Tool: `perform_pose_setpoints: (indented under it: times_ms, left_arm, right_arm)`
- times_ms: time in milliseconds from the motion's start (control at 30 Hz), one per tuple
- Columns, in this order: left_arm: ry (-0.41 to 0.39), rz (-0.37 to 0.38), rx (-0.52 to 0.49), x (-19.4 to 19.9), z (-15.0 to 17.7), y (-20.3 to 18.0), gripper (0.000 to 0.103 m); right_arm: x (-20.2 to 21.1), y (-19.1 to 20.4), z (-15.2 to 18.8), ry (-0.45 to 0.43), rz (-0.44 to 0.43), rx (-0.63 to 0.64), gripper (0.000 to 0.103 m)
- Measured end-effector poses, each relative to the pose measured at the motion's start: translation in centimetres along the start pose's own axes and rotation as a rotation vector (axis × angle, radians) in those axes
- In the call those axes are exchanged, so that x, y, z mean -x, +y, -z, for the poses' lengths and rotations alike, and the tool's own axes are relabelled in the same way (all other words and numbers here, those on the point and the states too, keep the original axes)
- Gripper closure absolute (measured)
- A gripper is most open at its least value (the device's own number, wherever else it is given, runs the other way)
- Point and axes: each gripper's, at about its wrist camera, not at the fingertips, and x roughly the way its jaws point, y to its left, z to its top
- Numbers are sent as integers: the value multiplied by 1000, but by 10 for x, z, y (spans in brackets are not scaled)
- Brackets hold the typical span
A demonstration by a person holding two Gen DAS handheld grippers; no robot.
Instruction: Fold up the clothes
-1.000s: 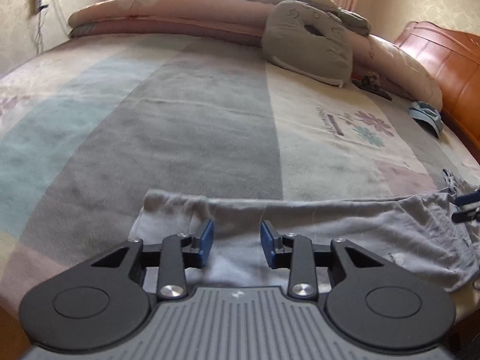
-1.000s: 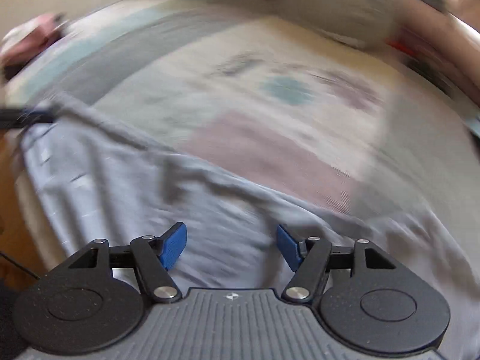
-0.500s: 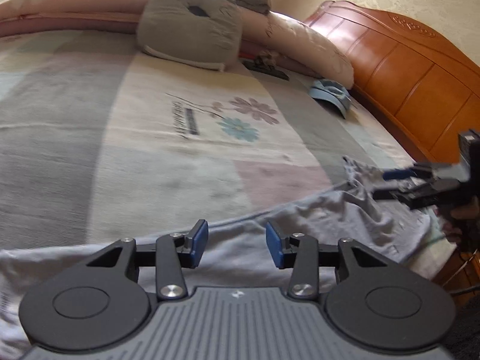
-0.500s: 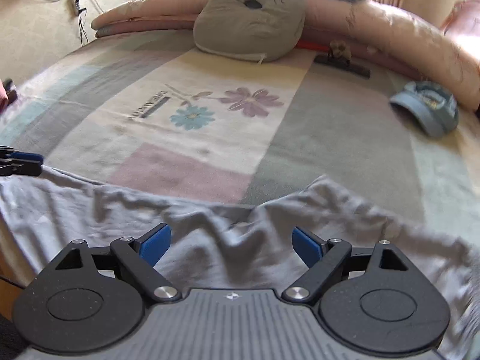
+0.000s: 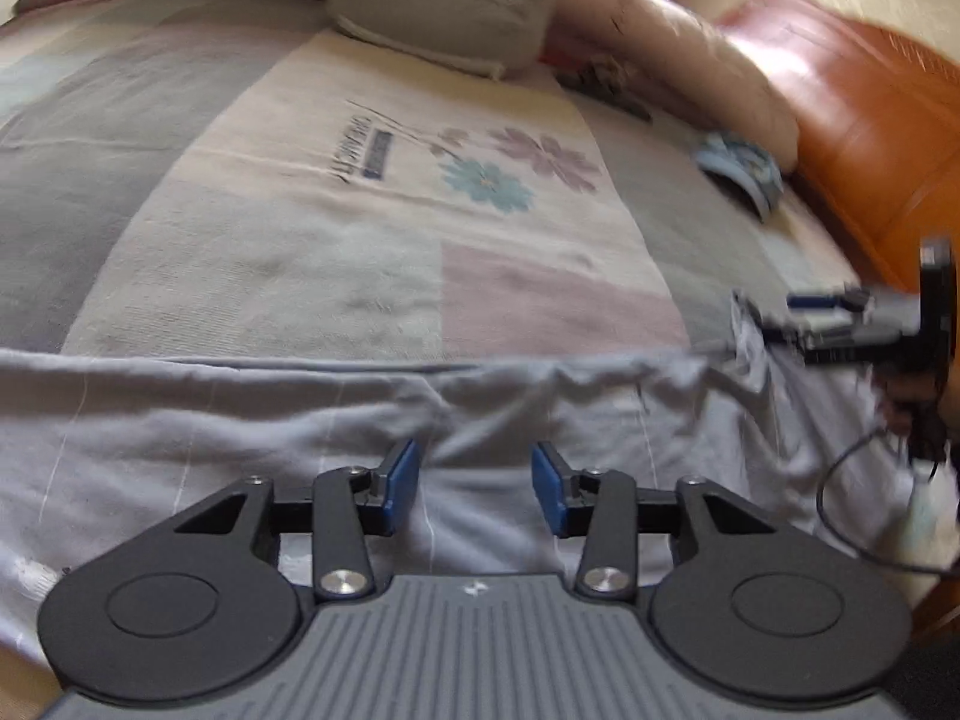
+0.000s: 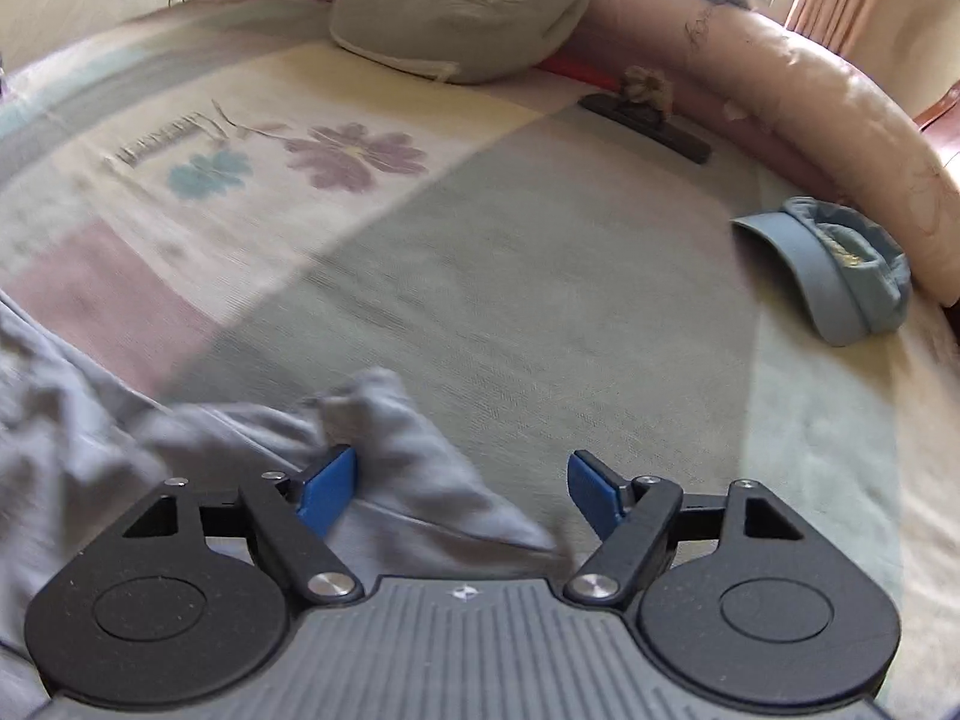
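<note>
Now both hand-held grippers hang low over a pale grey garment [image 5: 540, 402] that lies stretched in a long band across the near edge of the bed [image 5: 252, 252], on a patchwork cover printed with flowers.

Compared with a second ago, both views have swung along the bed. The left gripper [image 5: 474, 486], earlier over the garment's left end, now sits above its middle. Its blue fingers [image 5: 401, 483] have just been opening and stand moderately apart, with cloth lying under the gap but not pinched.

The right gripper [image 6: 462, 489] has travelled to the garment's far right end, where a bunched corner [image 6: 372, 402] pokes up. Its fingers [image 6: 327, 486] have spread over the last second and now stand wide apart. The corner lies close against the left finger and partly in the gap, yet nothing presses on it. In the left wrist view that gripper shows at the right edge, held by a person's hand [image 5: 912, 402], level with the cloth's end.

A grey cushion [image 6: 462, 12], a blue cap [image 6: 834, 270] and a rolled pink quilt [image 6: 810, 108] lie well beyond the garment.

Judging from this, the garment is laid out but not yet folded, and both grippers have probably let go and are shifting to fresh holds. The loose right corner looks like the likeliest next grasp.
</note>
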Motion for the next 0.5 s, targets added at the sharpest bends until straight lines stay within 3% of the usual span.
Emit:
perform_pose_setpoints:
  times_ms: [67, 167, 267, 400, 433, 500]
  left_arm:
    - [-10, -31, 42, 1, -4, 3, 59]
    - [-9, -77, -2, 3, -10, -13, 62]
    - [-25, -25, -51, 6, -15, -32, 61]
    - [29, 51, -96, -8, -15, -49, 59]
    - [53, 48, -97, -14, -15, -49, 59]
    - [43, -35, -112, -20, -12, -44, 59]
  right_arm:
    - [0, -18, 6, -15, 25, -26, 11]
    - [7, -31, 9, -16, 6, -75, 12]
    - [28, -10, 3, -56, -43, -13, 13]
    - [39, 29, -9, -90, -213, 25, 12]
    - [33, 38, -9, -81, -199, 55, 12]
    - [21, 55, -9, -62, -171, 115, 12]
